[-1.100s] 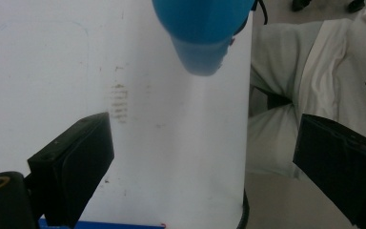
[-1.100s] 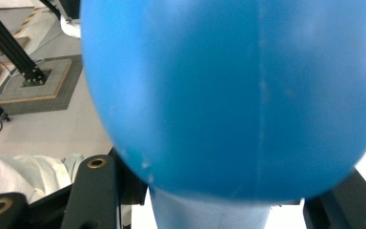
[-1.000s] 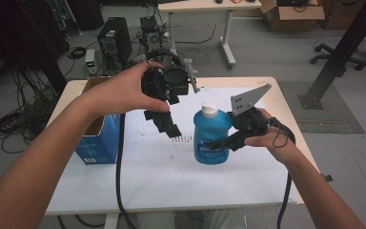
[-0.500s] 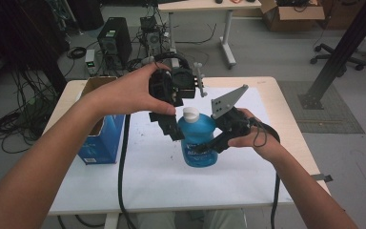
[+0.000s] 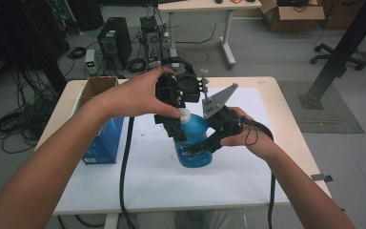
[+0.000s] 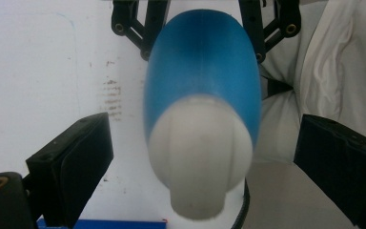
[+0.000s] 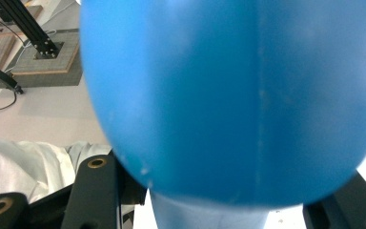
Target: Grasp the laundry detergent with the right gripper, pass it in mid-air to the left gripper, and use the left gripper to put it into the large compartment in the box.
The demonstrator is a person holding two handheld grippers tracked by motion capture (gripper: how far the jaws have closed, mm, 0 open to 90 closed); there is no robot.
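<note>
Gripping the blue bottle (image 5: 193,143), the right tool (image 5: 205,143) risks slippage; left tool (image 5: 177,125) spread around the white cap (image 6: 198,155).

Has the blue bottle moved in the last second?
Yes. The blue bottle, held by the right claw, has shifted left toward the blue box and the table's near edge.

L forearm reaches in from lower left, hand wrapped over left gripper (image 5: 178,125), pointing down, jaws spread wide. R arm comes from lower right; right gripper (image 5: 195,149) aims left, jaws closed on blue bottle (image 5: 193,138)
</note>
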